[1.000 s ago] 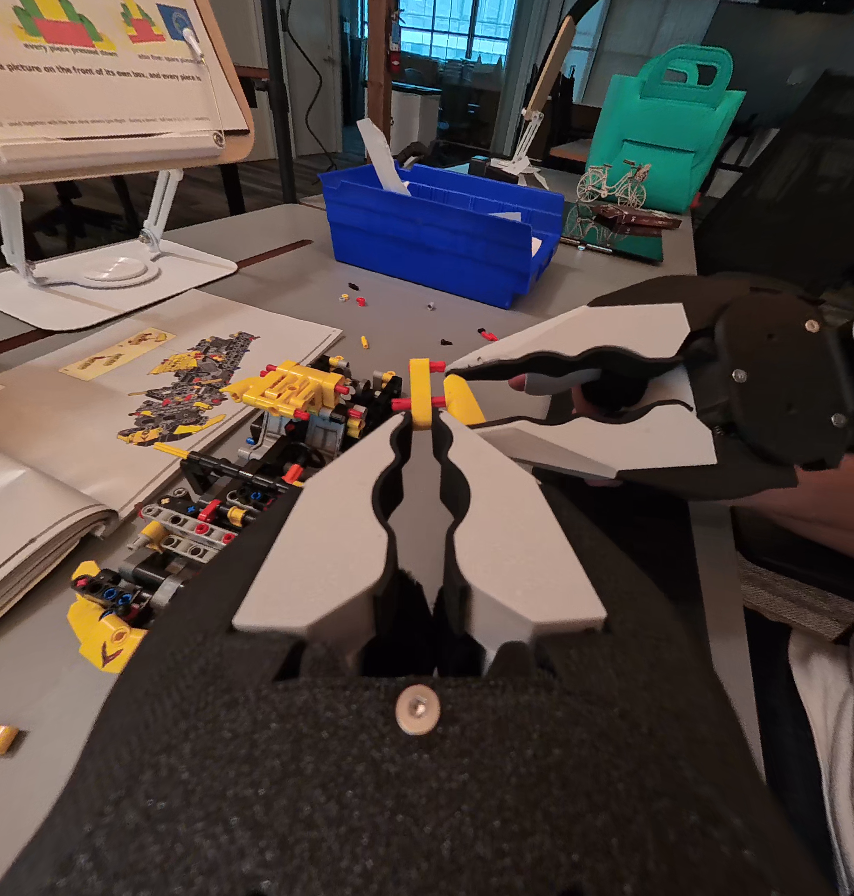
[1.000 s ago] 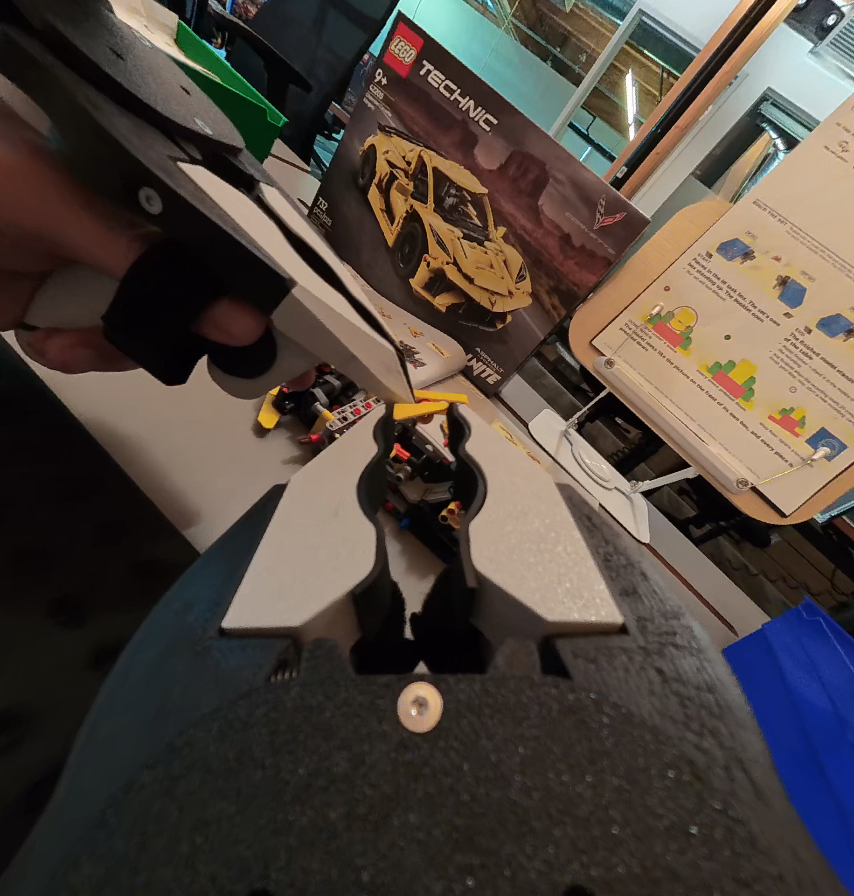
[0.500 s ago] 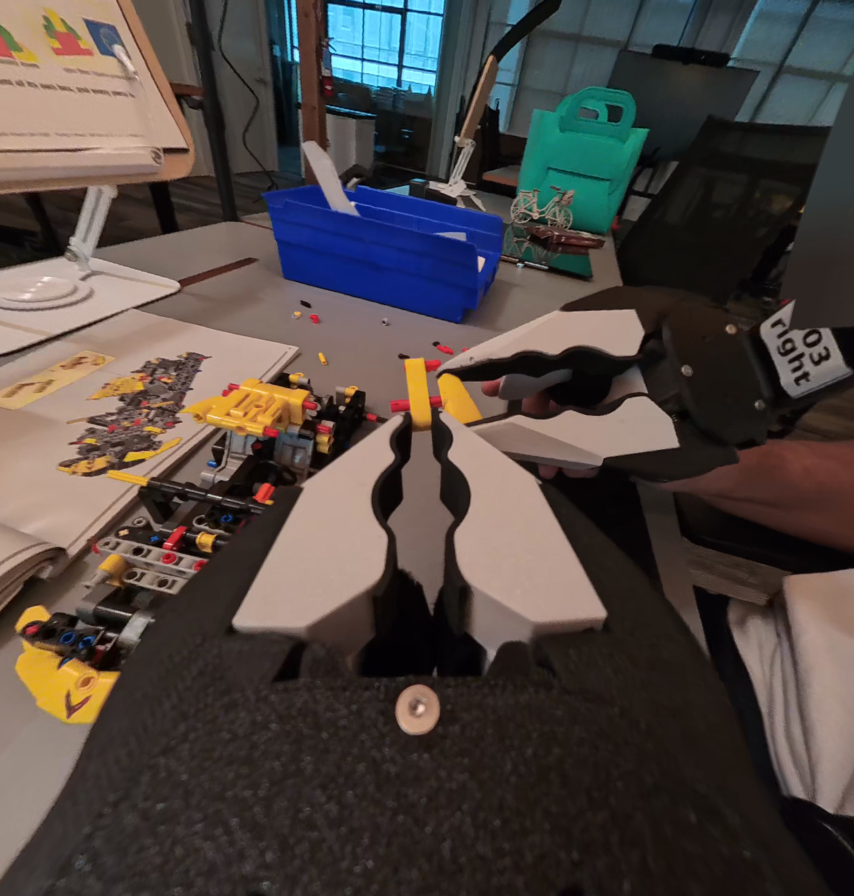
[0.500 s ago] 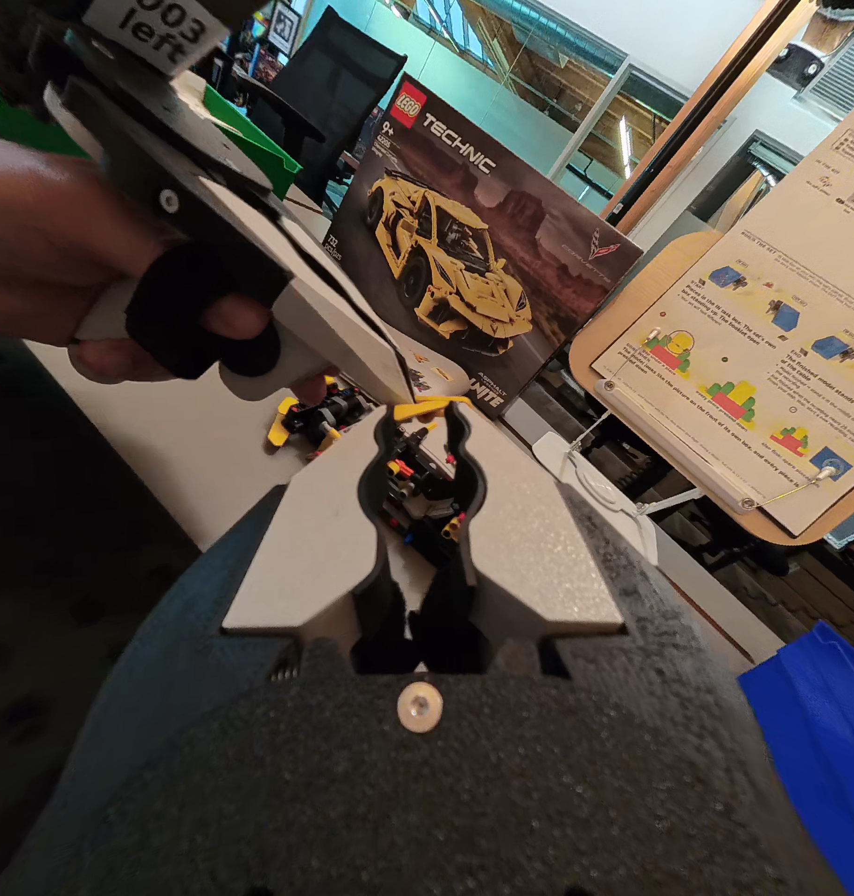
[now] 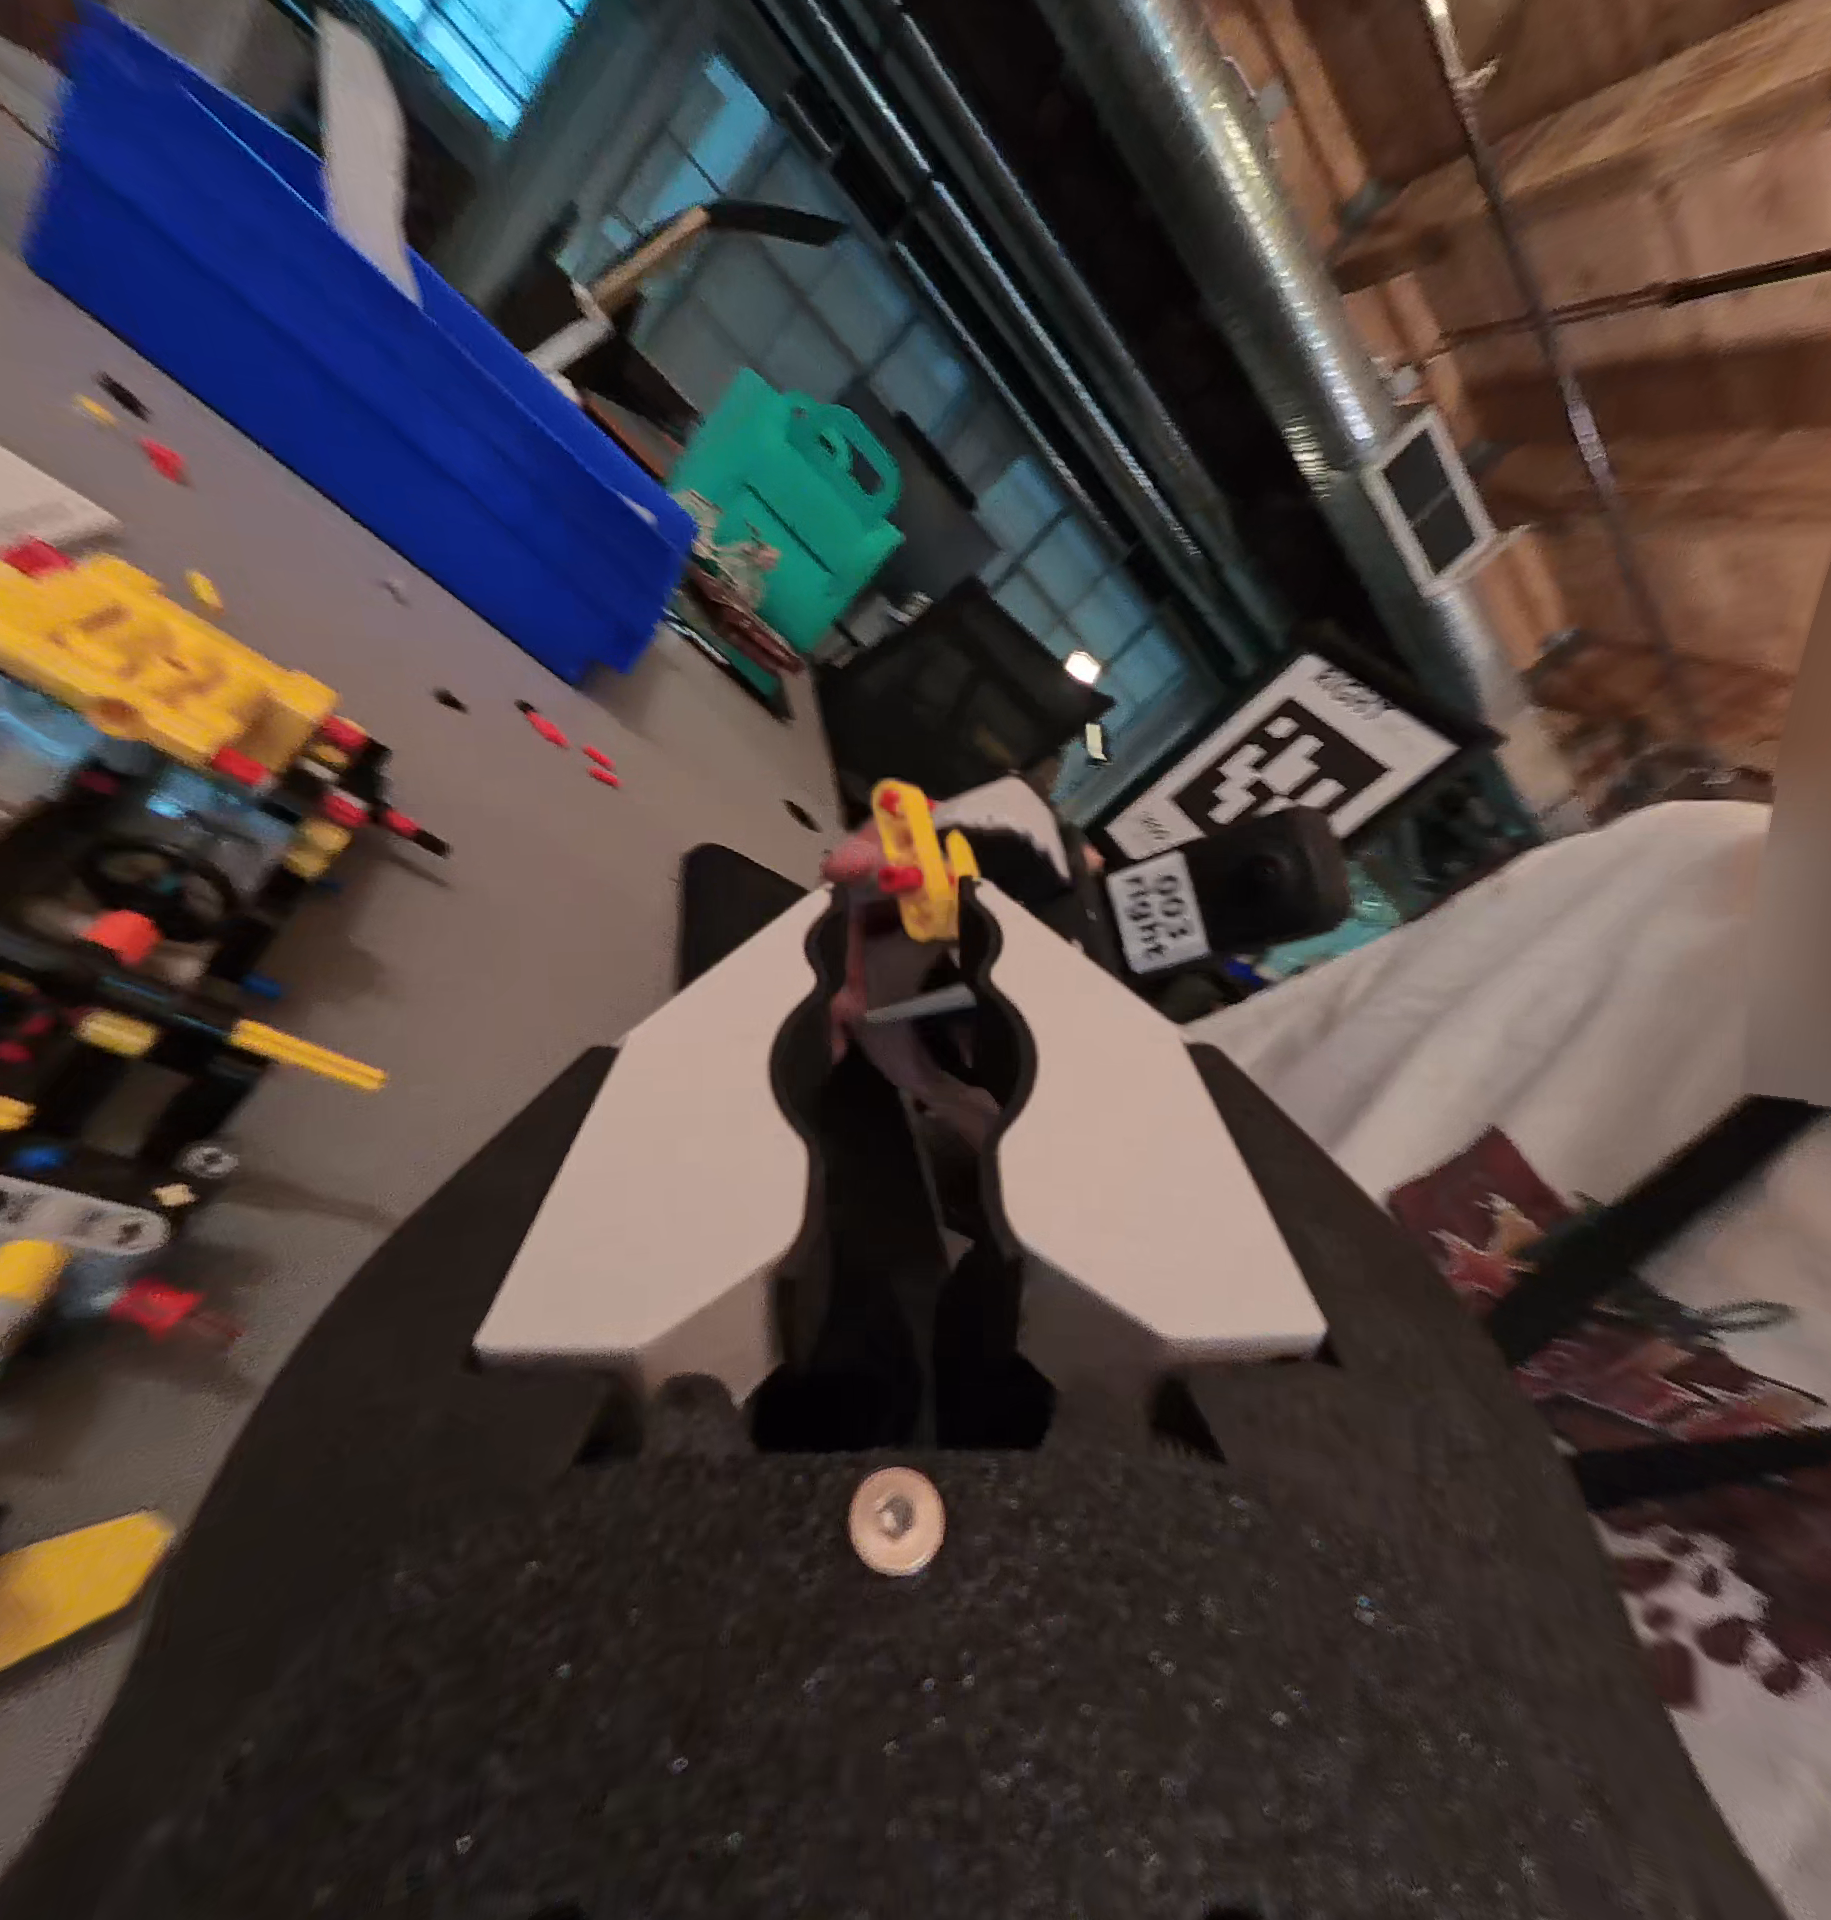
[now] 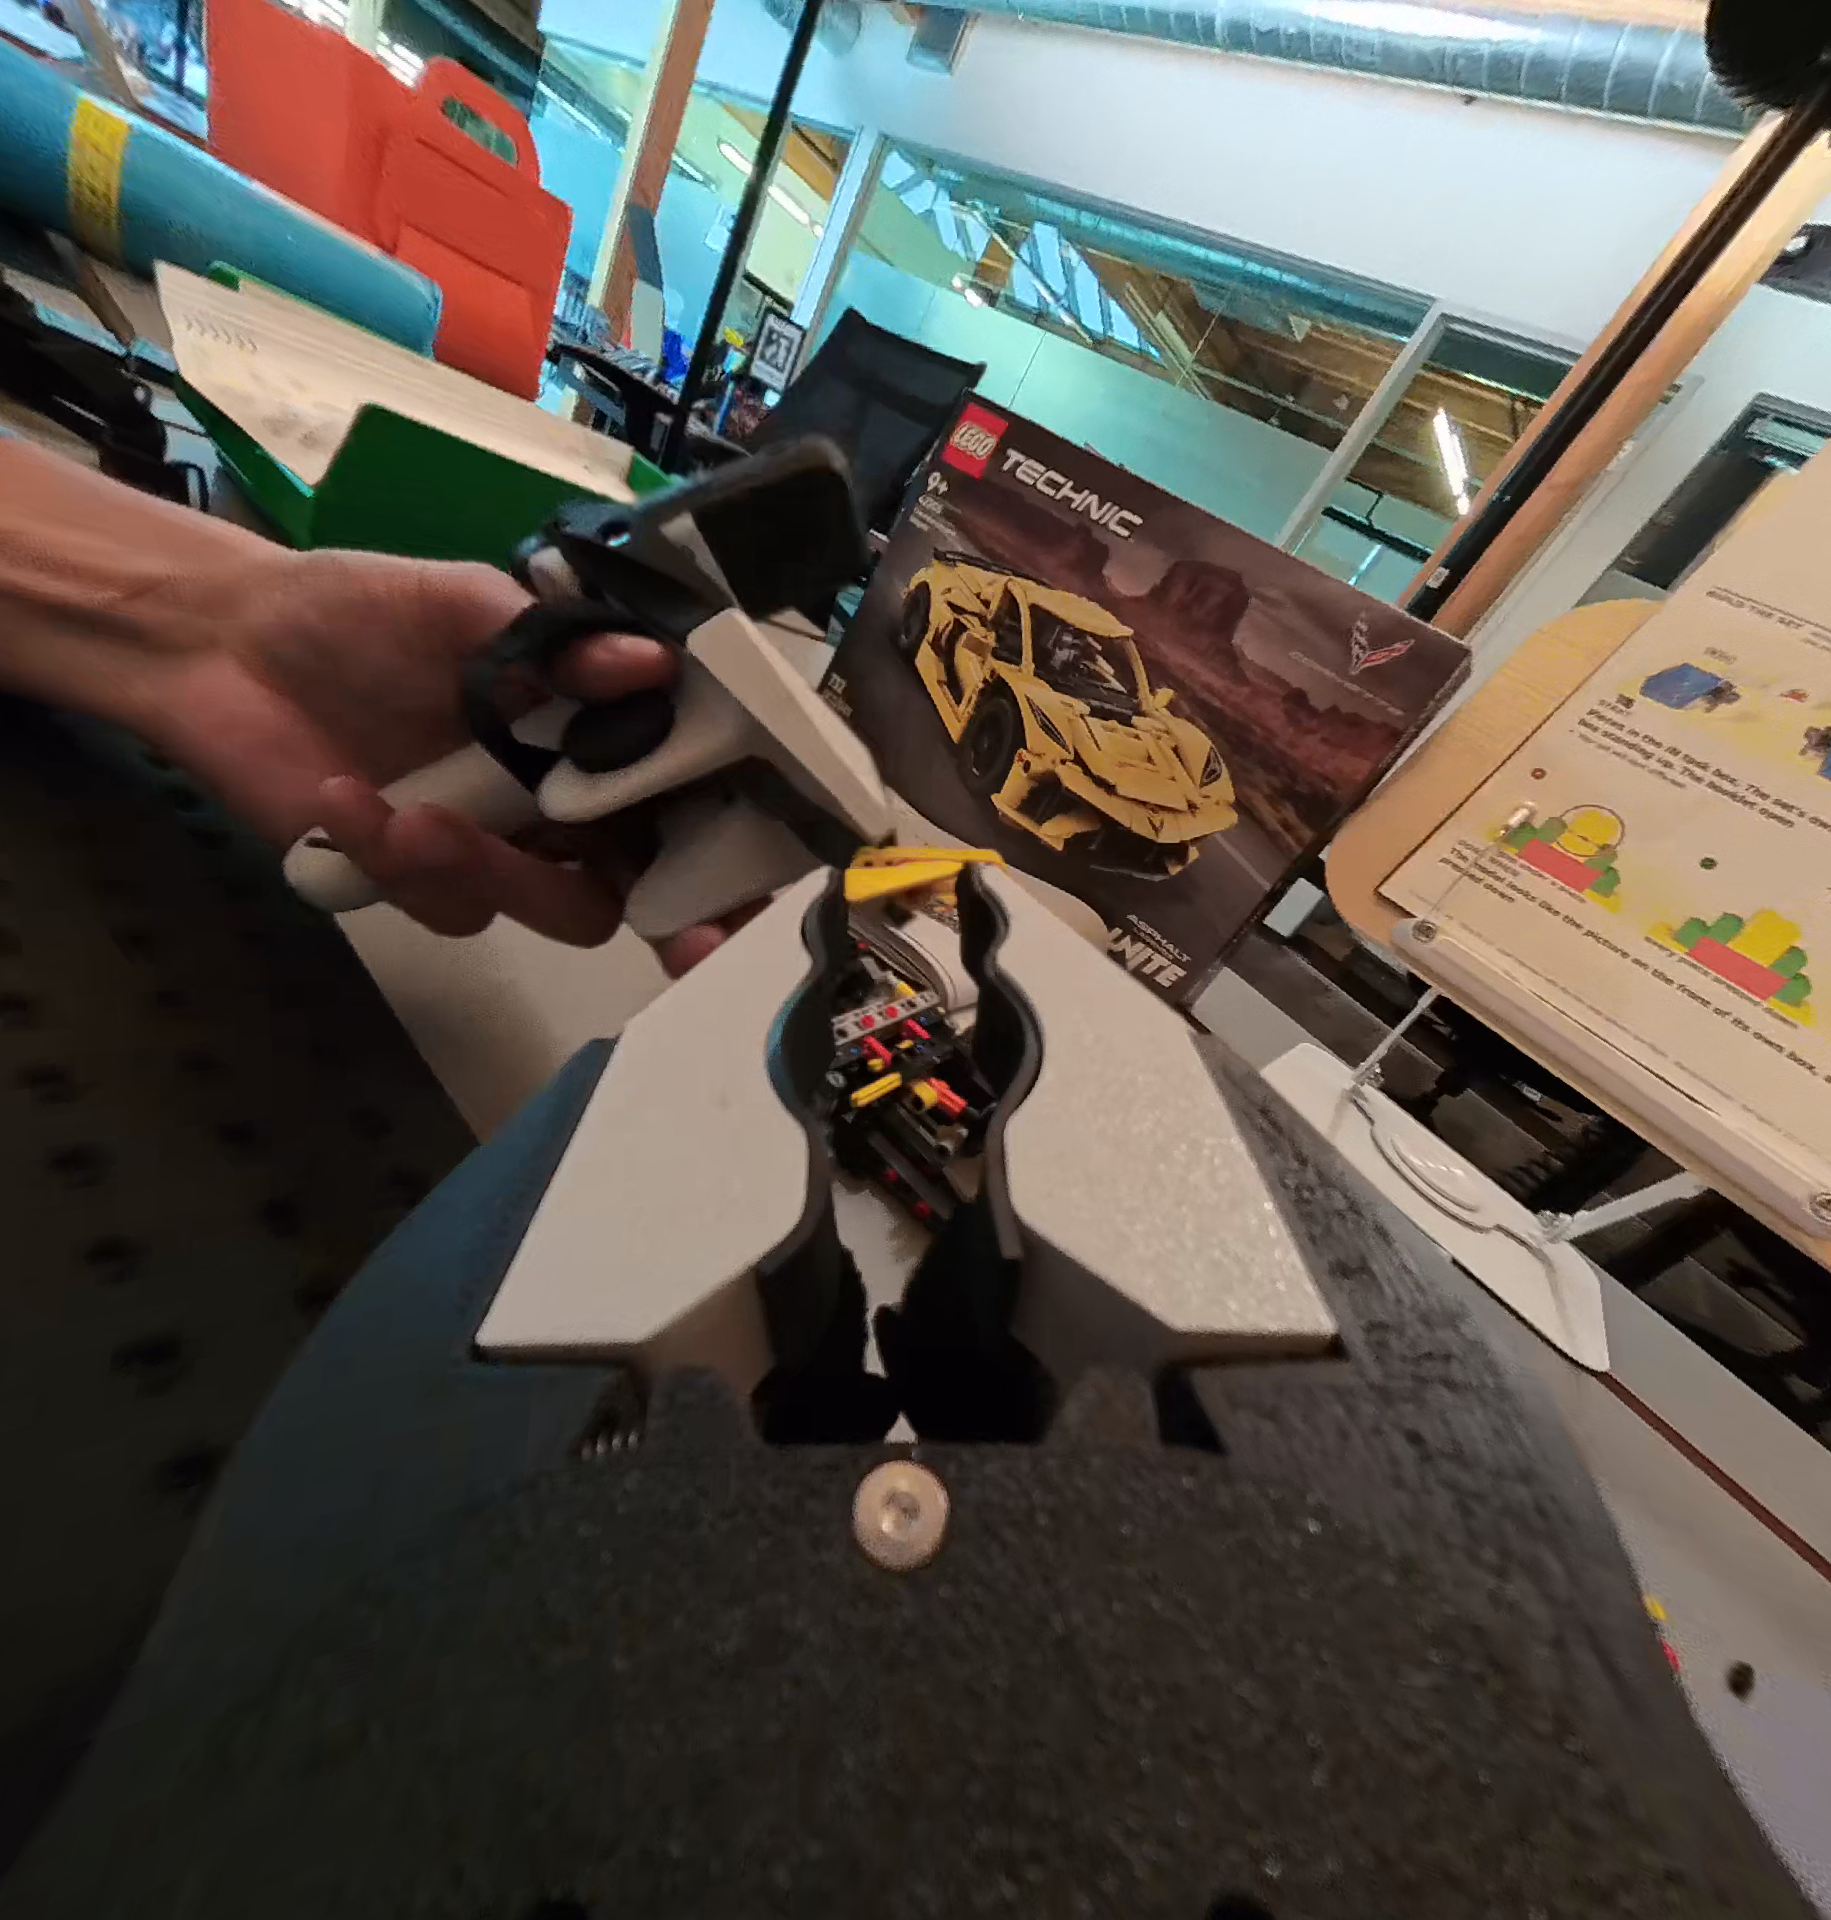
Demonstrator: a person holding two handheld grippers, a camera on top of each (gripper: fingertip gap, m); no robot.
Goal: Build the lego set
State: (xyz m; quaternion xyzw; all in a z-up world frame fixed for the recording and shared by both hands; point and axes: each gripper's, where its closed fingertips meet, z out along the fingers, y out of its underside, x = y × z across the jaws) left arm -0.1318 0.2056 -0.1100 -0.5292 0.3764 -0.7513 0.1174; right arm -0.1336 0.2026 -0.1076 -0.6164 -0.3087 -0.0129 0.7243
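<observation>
Both fingers of the left gripper (image 5: 916,894) pinch a small yellow beam with red pins (image 5: 916,868) at their tips, just above the centre of the tilted, blurred left wrist view. A fingertip of the person's hand (image 5: 857,864) touches the piece from the left. Beyond it, right of centre, part of the right gripper (image 5: 1004,831) shows, its fingers hidden here. Along the left edge sits the partly built yellow and black lego car (image 5: 132,821) on the grey table (image 5: 537,914), with loose red and black pins (image 5: 568,732) scattered towards a blue bin (image 5: 350,343) at upper left. A green bag (image 5: 797,509) stands behind the bin.

From the right wrist view, the right gripper (image 6: 906,883) has its fingers closed on the same yellow piece (image 6: 895,868) at the frame's centre, with only a narrow gap lower down. The left gripper (image 6: 869,831) comes in from the left, held in a hand (image 6: 371,727), its tips meeting the piece from above. Through the gap between the right fingers the car chassis (image 6: 895,1081) shows on the table. The lego set box (image 6: 1129,717) stands upright right of centre, and an instruction sheet on a stand (image 6: 1659,831) fills the right edge.
</observation>
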